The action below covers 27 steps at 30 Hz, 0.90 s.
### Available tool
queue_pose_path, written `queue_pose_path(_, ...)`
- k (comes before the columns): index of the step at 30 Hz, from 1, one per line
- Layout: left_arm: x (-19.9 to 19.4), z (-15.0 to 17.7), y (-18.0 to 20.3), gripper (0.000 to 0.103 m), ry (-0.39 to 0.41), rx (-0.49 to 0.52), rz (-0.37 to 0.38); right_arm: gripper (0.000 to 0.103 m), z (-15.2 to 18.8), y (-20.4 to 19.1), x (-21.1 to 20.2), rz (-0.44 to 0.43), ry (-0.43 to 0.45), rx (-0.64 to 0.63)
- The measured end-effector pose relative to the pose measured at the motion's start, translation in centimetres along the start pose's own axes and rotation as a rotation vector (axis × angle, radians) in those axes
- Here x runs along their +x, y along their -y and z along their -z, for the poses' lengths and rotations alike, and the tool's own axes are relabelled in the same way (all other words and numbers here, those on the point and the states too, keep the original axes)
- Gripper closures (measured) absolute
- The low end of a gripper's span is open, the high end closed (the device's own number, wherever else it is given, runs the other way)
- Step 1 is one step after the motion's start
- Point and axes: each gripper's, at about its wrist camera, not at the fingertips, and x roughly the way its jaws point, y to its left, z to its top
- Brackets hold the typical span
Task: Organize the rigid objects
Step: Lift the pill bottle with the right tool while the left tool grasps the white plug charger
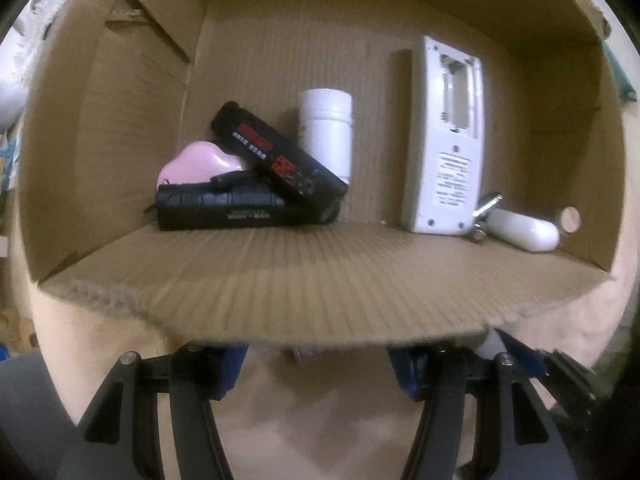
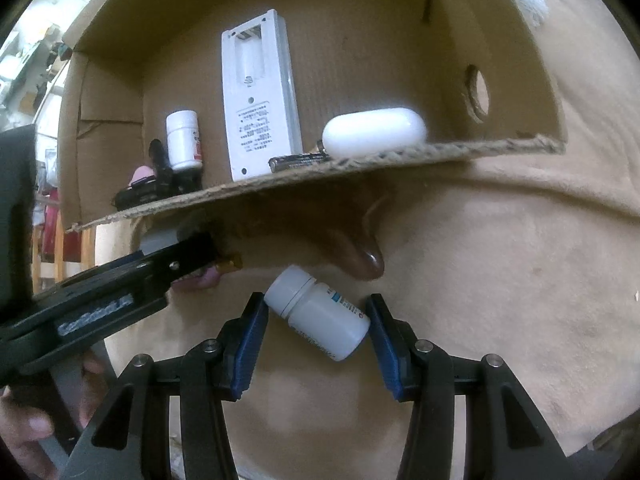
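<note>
The bottle (image 2: 318,312) sits slanted between the right gripper (image 2: 316,334) fingers, below the box (image 2: 360,162) edge; its cap points up-left, its long axis running down-right. The fingers touch only its ends (a weak hold), so it could twist and drop. The left gripper (image 1: 320,364) looks wide open and holds nothing.

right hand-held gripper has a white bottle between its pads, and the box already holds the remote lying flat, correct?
Not quite: the remote stands upright against the box back wall, per the right wrist view. The right hand-held gripper does have the bottle between its pads.
</note>
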Motion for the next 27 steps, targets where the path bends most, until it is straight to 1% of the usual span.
queue_pose_path(1,0.2,-0.1,-0.2,0.05,0.004,-0.004,-0.006,0.05,-0.1,0.0,0.0,0.0,0.0,-0.002)
queue_pose_path(2,0.4,-0.2,-0.5,0.06,0.006,-0.018,0.005,0.05,-0.1,0.2,-0.1,-0.001,-0.001,-0.003)
queue_pose_path(3,0.6,-0.3,-0.8,0.063,0.005,-0.03,0.023,0.05,-0.2,0.4,-0.2,-0.001,-0.003,-0.006)
queue_pose_path(5,0.7,-0.4,-0.9,0.065,0.002,-0.032,0.019,0.05,-0.8,0.0,-0.3,0.001,-0.005,-0.01)
queue_pose_path(10,0.4,-0.3,-0.8,0.065,0.02,-0.009,-0.01,0.05,-1.2,-0.6,-0.6,-0.002,-0.003,-0.016)
queue_pose_path(16,-0.6,0.6,-1.7,0.066,0.045,-0.035,-0.045,0.05,-1.3,-1.0,-1.2,0.004,0.004,-0.026)
queue_pose_path(19,-1.3,1.4,-2.3,0.066,0.06,-0.036,-0.073,0.05,-1.1,-1.6,-1.5,0.004,0.016,-0.045)
queue_pose_path(25,-3.7,2.7,-3.2,0.066,0.105,-0.038,-0.109,0.05,-0.5,-2.1,-2.4,0.005,0.032,-0.06)
queue_pose_path(27,-4.8,3.6,-4.1,0.066,0.119,-0.037,-0.12,0.05,-0.3,-2.3,-2.9,0.006,0.043,-0.07)
